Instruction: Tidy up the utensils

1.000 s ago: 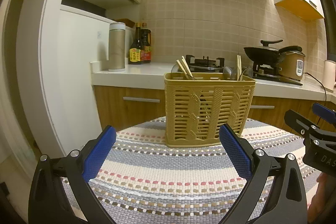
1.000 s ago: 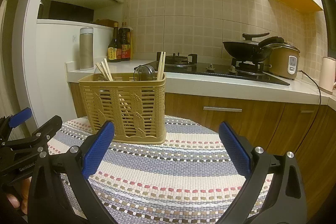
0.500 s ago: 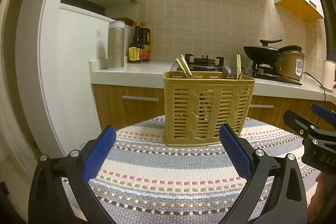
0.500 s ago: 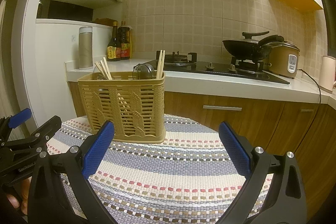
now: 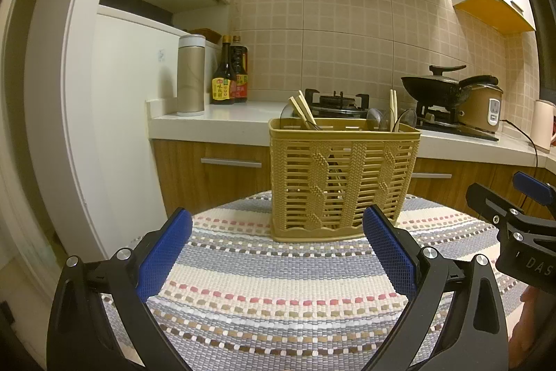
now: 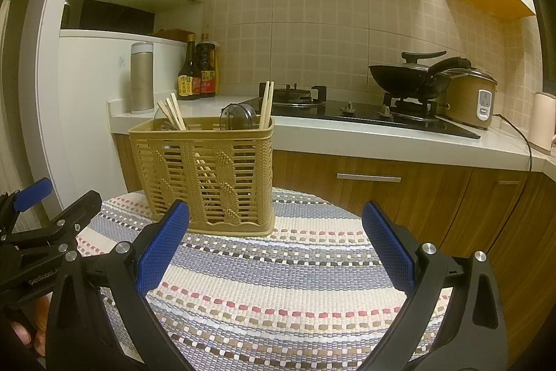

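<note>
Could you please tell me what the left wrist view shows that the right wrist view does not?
Only the left wrist view shows the right gripper from the side, at its right edge. Only the right wrist view shows the left gripper from the side, at its left edge, and the stove knobs. Both show the yellow utensil basket holding chopsticks on the striped mat, both grippers open and empty.

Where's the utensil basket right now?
The utensil basket stands upright on the striped mat, just beyond the left gripper; in the right wrist view it sits left of centre.
</note>
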A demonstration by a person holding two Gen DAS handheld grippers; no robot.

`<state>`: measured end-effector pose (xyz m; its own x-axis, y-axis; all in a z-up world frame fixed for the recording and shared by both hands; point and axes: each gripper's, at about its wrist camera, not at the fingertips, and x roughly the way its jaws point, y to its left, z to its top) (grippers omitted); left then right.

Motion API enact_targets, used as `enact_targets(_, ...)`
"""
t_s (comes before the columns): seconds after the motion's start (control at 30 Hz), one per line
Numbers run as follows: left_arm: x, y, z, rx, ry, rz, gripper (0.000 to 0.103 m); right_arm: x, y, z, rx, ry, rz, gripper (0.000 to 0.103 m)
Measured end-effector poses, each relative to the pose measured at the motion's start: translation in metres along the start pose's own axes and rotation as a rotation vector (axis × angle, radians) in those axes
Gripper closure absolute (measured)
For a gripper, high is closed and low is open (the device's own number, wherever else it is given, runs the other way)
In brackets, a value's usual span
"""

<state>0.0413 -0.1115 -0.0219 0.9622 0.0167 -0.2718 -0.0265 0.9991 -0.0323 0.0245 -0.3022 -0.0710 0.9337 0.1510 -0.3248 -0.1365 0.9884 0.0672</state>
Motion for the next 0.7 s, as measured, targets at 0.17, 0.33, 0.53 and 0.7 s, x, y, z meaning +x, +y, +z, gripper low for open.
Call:
enact_targets(0.17, 0.0001, 0.0004, 0.0000, -0.001, 0.001, 0.000, 0.008, -0.0001, 0.0000, -0.0001, 0.000, 0.000, 0.000, 0.008)
enact_targets(0.33, -0.0002, 0.0000, 0.0000, 0.000, 0.001, 0.000, 0.008, 0.0000, -0.0004, -0.0001, 0.001, 0.001, 0.001, 0.008)
enact_targets(0.53, -0.0005, -0.0011, -0.0007, 0.001, 0.001, -0.002, 0.008, -0.0001, -0.0004, -0.0002, 0.000, 0.002, 0.002, 0.008)
enact_targets(0.7, -0.0005, -0.0012, -0.0009, 0.001, 0.001, -0.003, 0.008, 0.0004, 0.0012, -0.0007, -0.003, 0.005, 0.003, 0.008)
